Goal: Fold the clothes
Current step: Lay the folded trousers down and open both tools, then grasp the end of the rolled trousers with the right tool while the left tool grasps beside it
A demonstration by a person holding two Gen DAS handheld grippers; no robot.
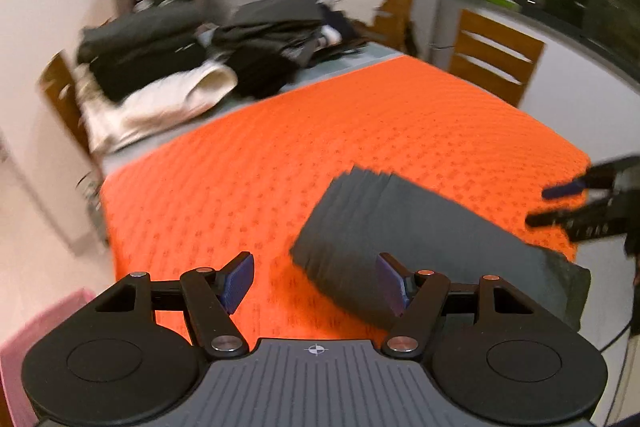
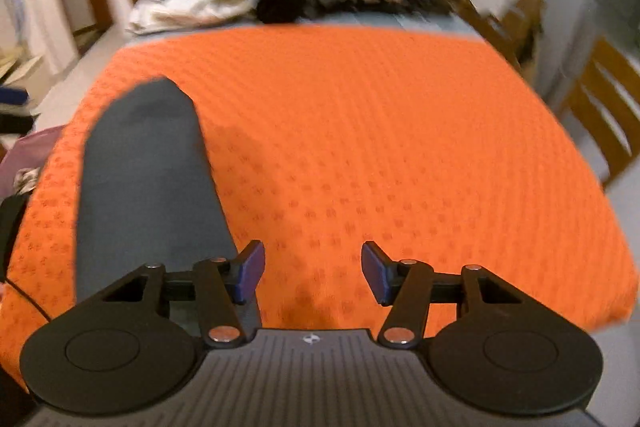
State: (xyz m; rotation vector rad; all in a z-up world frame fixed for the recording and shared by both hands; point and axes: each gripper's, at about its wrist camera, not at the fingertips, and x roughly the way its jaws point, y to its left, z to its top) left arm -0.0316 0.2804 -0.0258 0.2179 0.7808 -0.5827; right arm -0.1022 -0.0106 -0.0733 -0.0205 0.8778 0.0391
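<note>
A folded dark grey garment [image 1: 404, 227] lies on the orange waffle cloth [image 1: 320, 147] near the table's front edge. My left gripper [image 1: 316, 283] hovers open just above the garment's left end, and nothing is pinched between its blue pads [image 1: 240, 281]. My right gripper [image 1: 546, 206] shows at the right edge of the left wrist view, open and just past the garment's far side. In the right wrist view the right gripper [image 2: 314, 275] is open over bare orange cloth [image 2: 380, 147], with the grey garment [image 2: 148, 167] stretching away to its left.
A pile of dark and cream clothes [image 1: 192, 67] covers the far end of the table [image 1: 352, 61]. Wooden chairs [image 1: 492, 55] stand along the right side and another at the far left [image 1: 60, 91]. A pink basket [image 1: 36, 339] sits on the floor at the near left.
</note>
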